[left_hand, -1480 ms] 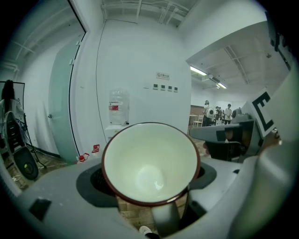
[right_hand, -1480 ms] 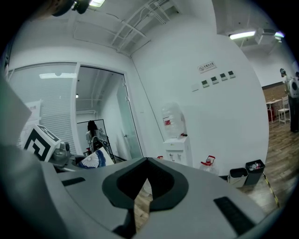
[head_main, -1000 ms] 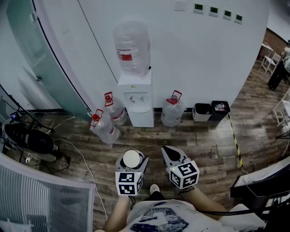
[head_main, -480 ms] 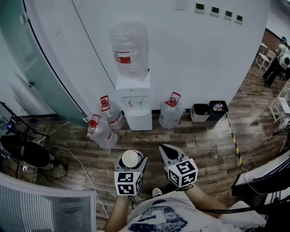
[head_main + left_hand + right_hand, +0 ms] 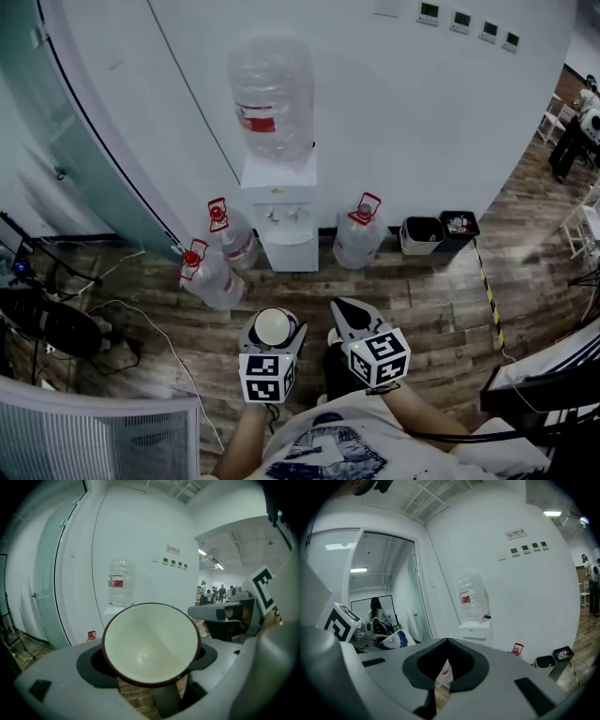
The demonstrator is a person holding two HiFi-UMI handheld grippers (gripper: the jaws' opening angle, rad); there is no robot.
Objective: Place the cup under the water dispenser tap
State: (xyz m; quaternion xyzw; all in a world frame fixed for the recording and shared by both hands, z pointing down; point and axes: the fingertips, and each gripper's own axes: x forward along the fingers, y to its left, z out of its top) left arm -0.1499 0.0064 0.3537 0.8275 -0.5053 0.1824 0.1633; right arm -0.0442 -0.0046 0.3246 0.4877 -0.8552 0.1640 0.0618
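Observation:
A white-lined cup with a dark rim sits upright between the jaws of my left gripper, which is shut on it; its empty inside fills the left gripper view. The white water dispenser, with a clear bottle on top, stands against the wall some way ahead, and its taps are small and unclear. It also shows as a distant dispenser and as a dispenser in the two gripper views. Beside the cup, my right gripper is shut and holds nothing.
Two spare water bottles lie on the wooden floor left of the dispenser and one bottle stands to its right. Two small bins stand against the wall further right. A glass partition, cables and a black chair are at the left.
The dispenser now looks slightly larger and nearer in the head view. A dark trouser leg shows stepping forward below the grippers. Both grippers keep their pose, cup still held.

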